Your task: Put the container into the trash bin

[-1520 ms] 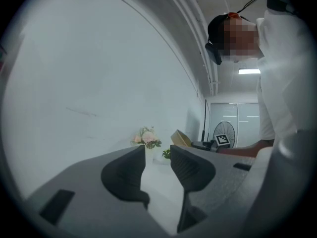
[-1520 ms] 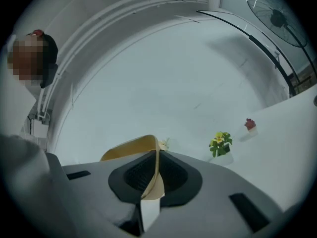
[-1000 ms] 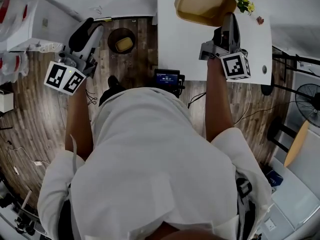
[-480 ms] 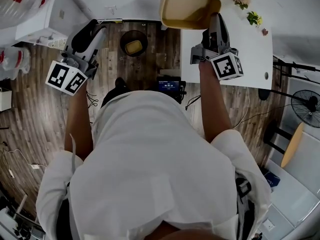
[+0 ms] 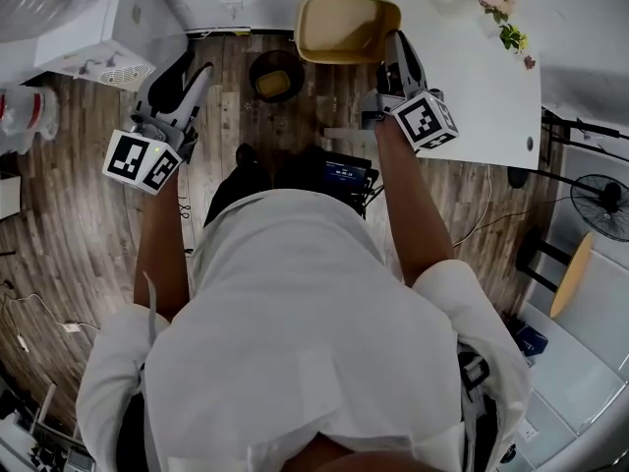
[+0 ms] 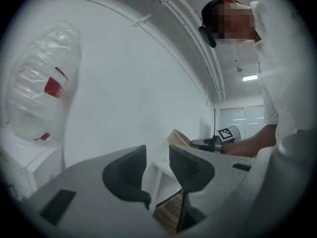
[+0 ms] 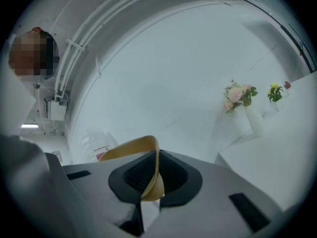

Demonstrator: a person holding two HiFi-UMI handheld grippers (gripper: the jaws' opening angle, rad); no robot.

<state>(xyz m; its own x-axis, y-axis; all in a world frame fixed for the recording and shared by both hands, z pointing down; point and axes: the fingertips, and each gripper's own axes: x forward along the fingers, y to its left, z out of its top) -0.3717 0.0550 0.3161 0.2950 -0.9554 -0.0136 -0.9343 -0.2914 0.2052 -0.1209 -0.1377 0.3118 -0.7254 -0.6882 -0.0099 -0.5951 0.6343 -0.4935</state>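
Container [image 5: 346,26] rim pinched between the tightly closed fingers of the right gripper [image 5: 391,45], just beside the trash bin [image 5: 257,75]; left gripper [image 5: 187,72] fingers spread, empty.

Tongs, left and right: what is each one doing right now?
Left tongs: open, nothing between them.
Right tongs: shut on the yellow container.

The left forearm [image 5: 162,234] and right forearm [image 5: 408,205] reach toward the frame's top. At upper left, the left tool [image 5: 192,72] points level, jaws apart and empty. At top centre, the right tool [image 5: 393,47] is clamped on the container [image 5: 344,28] rim.
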